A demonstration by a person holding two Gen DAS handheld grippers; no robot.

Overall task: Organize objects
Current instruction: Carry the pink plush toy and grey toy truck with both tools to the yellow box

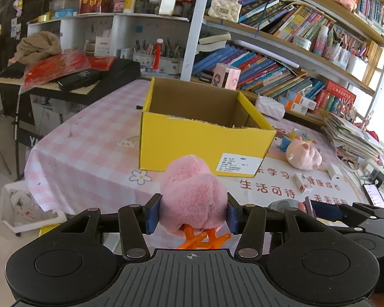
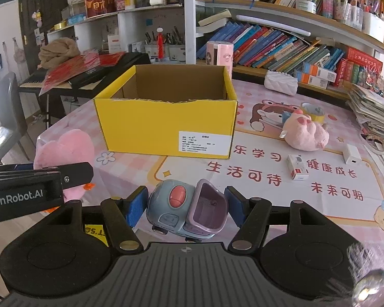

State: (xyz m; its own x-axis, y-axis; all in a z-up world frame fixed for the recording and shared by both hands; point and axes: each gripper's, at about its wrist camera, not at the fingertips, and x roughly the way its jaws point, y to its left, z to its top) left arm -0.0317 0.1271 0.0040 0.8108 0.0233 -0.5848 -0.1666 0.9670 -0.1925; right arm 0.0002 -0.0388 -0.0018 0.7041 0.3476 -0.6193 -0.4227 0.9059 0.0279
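Your left gripper (image 1: 192,213) squeezes a fluffy pink toy bird (image 1: 192,197) and your right gripper (image 2: 184,208) pinches a little gray toy truck (image 2: 187,208), both lifted near you so they can go into the open yellow box (image 2: 166,125) just beyond. The box sits in the middle of the pink table (image 2: 268,179), which shows 生活可待. The left gripper's side reads GenRobot.AI.

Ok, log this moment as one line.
left hand-held gripper: shut on pink plush | right hand-held gripper: shut on toy truck | yellow box: empty
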